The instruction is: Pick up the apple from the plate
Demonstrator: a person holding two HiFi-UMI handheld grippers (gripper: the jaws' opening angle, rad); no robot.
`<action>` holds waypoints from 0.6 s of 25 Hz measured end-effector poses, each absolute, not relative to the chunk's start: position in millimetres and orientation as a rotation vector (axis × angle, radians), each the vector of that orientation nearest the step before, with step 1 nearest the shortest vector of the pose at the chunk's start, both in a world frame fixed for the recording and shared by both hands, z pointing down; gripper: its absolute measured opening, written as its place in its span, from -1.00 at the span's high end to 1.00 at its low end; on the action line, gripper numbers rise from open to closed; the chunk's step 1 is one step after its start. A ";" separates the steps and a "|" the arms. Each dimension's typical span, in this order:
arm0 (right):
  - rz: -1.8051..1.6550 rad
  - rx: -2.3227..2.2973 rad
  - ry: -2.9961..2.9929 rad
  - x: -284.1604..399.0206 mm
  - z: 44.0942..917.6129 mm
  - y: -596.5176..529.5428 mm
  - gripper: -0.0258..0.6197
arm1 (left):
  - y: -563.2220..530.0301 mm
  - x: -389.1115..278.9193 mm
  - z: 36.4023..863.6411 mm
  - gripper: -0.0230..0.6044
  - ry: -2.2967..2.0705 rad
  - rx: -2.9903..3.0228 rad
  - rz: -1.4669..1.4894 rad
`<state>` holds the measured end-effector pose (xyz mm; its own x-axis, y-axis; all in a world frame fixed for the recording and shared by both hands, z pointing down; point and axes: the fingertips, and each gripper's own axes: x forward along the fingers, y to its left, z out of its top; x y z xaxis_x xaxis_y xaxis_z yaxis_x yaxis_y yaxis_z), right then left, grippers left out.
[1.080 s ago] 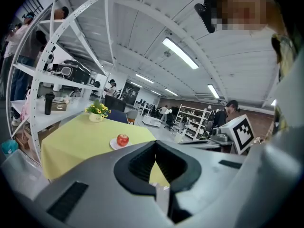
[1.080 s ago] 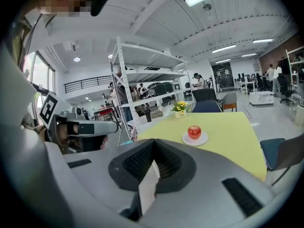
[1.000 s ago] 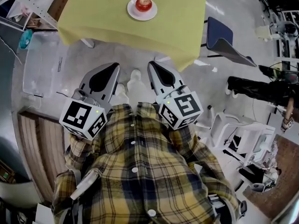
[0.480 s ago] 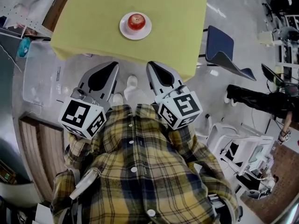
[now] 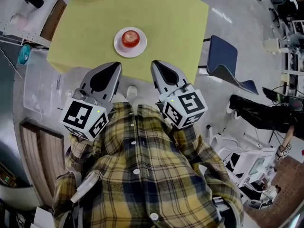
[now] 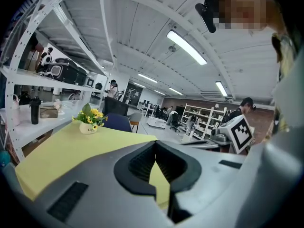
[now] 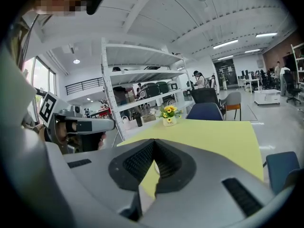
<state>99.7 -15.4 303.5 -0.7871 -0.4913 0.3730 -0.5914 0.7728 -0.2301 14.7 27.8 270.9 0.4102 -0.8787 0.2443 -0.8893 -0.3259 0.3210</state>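
Observation:
A red apple [image 5: 130, 38] sits on a small white plate [image 5: 119, 49] near the front of the yellow table [image 5: 175, 23]. Both grippers are held side by side in front of the person's plaid shirt, their tips at the table's near edge and short of the plate. My left gripper [image 5: 117, 66] is shut with nothing in it, its tip just below and left of the plate. My right gripper [image 5: 155, 63] is also shut and empty, below and right of it. In the gripper views the closed jaws hide the apple; only the yellow table [image 6: 57, 151] [image 7: 223, 137] shows.
A pot of yellow flowers [image 6: 89, 122] [image 7: 168, 115] stands at the table's far end. A blue chair [image 5: 222, 55] is right of the table, a clear plastic bin [image 5: 38, 75] on the floor at left. White shelving [image 7: 137, 87] runs along the left side.
Table, plate and apple have come nearer in the head view as the person moved forward. Both grippers now reach the table's near edge. Both stay shut.

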 end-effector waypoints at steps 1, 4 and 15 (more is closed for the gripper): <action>0.493 0.834 -2.672 98.0 305.4 -18.2 0.93 | 24.4 12.8 272.2 0.90 -1.515 2.264 0.034; 0.502 0.831 -2.658 88.0 312.0 -29.1 0.93 | 10.4 1.4 276.5 0.90 -1.513 2.258 0.029; 0.552 0.989 -2.589 34.4 325.1 -82.2 0.93 | -49.8 -56.6 283.9 0.90 -1.367 2.343 0.078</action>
